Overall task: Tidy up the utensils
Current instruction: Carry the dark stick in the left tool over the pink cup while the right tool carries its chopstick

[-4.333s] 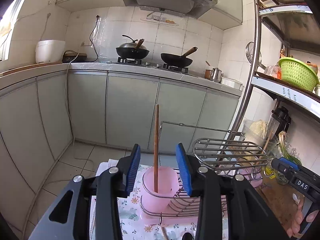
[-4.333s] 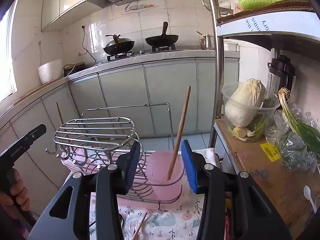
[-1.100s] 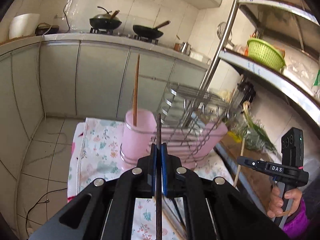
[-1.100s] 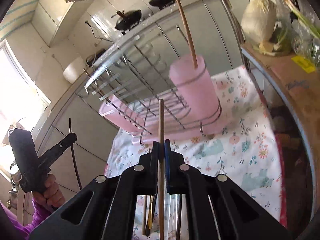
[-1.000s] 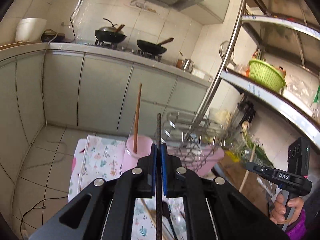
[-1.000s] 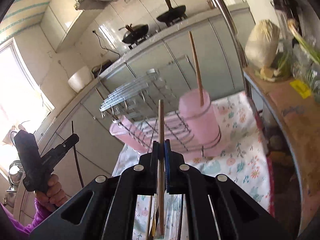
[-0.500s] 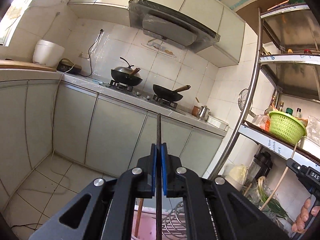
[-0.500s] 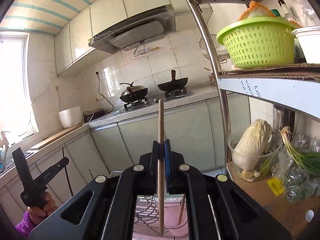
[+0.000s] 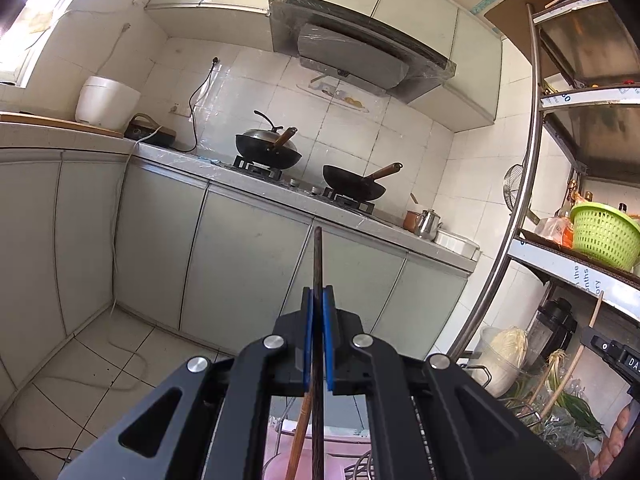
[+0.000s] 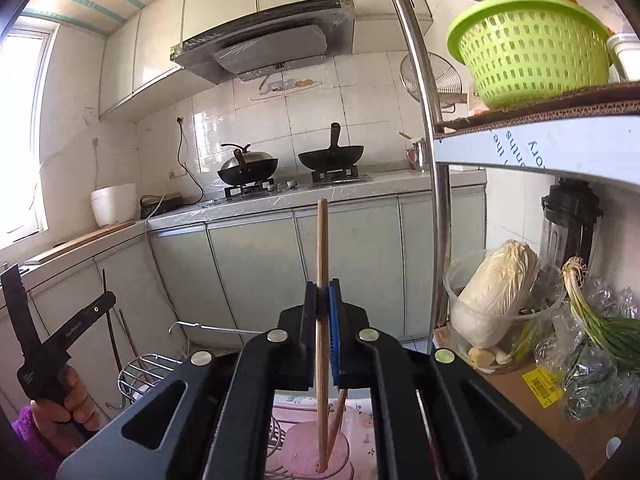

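- The left gripper (image 9: 316, 312) is pinching 1 dark chopstick (image 9: 317, 264) between its blue pads, jaws closed tight on it, with the stick standing upright and rising above the fingertips.
- The right gripper (image 10: 326, 308) is clamping 1 light wooden chopstick (image 10: 322, 240) the same way, nearly upright, leaning very slightly.
- In the right wrist view, the light stick's lower end is reaching down into the mouth of a pink cup (image 10: 308, 446) sitting in a wire drying rack (image 10: 138, 368); whether the tip is touching the bottom cannot be told.
- 1 brown chopstick (image 10: 336, 412) is already leaning inside that cup, so part of the sorting looks done.
- In the left wrist view, the dark stick is hanging just beside that brown chopstick (image 9: 298, 436), above a pink surface at the bottom edge; whether it is over the cup cannot be told.
- Judging from this, 2 sticks are being held for delivery and neither is released yet; lowering and letting go appear to be what is left.
- Any further utensils on the table are hidden below both views.
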### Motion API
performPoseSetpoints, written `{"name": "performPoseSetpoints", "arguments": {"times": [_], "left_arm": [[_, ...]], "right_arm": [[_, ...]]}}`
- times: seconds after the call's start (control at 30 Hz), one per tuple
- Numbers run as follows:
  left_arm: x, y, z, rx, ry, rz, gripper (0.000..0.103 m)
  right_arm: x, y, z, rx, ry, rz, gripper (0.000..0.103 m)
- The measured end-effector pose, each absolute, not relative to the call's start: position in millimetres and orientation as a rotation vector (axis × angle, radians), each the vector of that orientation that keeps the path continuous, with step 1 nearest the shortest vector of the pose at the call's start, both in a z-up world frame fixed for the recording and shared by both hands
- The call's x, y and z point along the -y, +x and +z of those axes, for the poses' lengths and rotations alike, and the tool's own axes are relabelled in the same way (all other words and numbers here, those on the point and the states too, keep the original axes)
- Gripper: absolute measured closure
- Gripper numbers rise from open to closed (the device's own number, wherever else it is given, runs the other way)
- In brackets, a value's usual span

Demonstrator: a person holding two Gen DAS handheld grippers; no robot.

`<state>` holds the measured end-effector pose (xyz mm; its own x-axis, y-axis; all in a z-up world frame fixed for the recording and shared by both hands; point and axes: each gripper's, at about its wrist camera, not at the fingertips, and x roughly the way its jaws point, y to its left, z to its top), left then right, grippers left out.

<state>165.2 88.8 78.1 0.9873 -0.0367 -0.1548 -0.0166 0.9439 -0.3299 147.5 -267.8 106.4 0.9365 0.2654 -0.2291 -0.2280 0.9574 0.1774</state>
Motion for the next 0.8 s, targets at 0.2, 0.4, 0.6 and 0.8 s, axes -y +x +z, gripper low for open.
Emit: {"name": "performPoseSetpoints", "arguments": {"times": [0.2,0.4,0.6,0.8], "left_arm": [[-87,156,68,-0.119,-0.316,0.004,0.099],[-87,159,76,-0.083,-0.308,0.008,0.099],[-74,158,55,-0.120,-0.241,0.015,0.099],[-77,152,30,-0.229,-0.273,-0.008,0.099]], "right_arm": [[271,151,78,-0.333,0.192,0.266,0.097],[275,152,61,-0.379,0.240,0.274,0.097],[274,154,50,-0.407,0.249,0.279,0.097],[277,153,38,-0.448,0.274,0.290,0.097]]}}
